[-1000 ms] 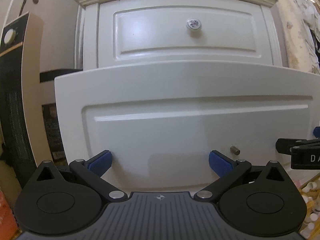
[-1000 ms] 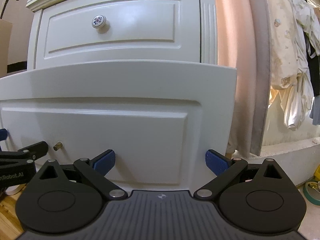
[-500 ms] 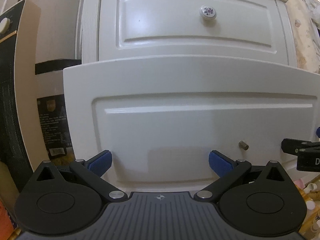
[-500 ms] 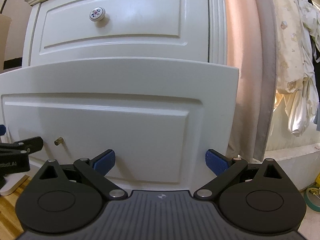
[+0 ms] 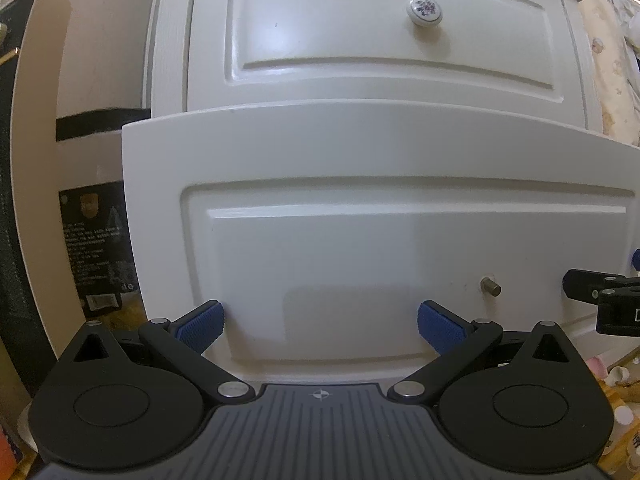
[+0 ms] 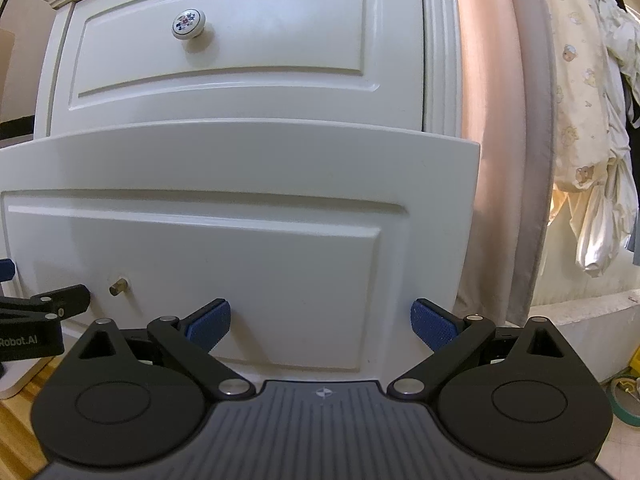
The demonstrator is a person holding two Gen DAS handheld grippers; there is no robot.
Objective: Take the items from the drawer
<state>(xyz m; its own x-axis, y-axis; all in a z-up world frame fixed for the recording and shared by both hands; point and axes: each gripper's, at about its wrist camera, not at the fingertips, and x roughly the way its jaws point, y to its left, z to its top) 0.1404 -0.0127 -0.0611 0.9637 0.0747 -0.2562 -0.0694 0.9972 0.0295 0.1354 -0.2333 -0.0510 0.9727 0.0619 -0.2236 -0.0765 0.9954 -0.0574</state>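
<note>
A white nightstand fills both views. Its lower drawer (image 5: 360,160) (image 6: 240,168) is pulled out toward me; only its front panel shows and the inside is hidden. A bare metal stud (image 5: 491,287) (image 6: 118,286) sticks out where a knob would sit. The upper drawer (image 5: 360,32) (image 6: 260,32) is closed and has a floral ceramic knob (image 5: 425,10) (image 6: 189,24). My left gripper (image 5: 320,322) stands open close to the lower front panel, left of the stud. My right gripper (image 6: 320,322) is open too, right of the stud. Nothing is between either pair of fingers.
A tall dark box with printed labels (image 5: 92,248) leans left of the nightstand. A pink upholstered panel (image 6: 500,140) and hanging pale clothes (image 6: 592,120) stand on the right. Small bottles (image 5: 624,412) and a tape roll (image 6: 626,400) lie on the floor.
Both views have shifted down and slightly nearer, so the drawer front and the upper knob sit higher in frame. Both grippers stay open and the drawer stays pulled out.
</note>
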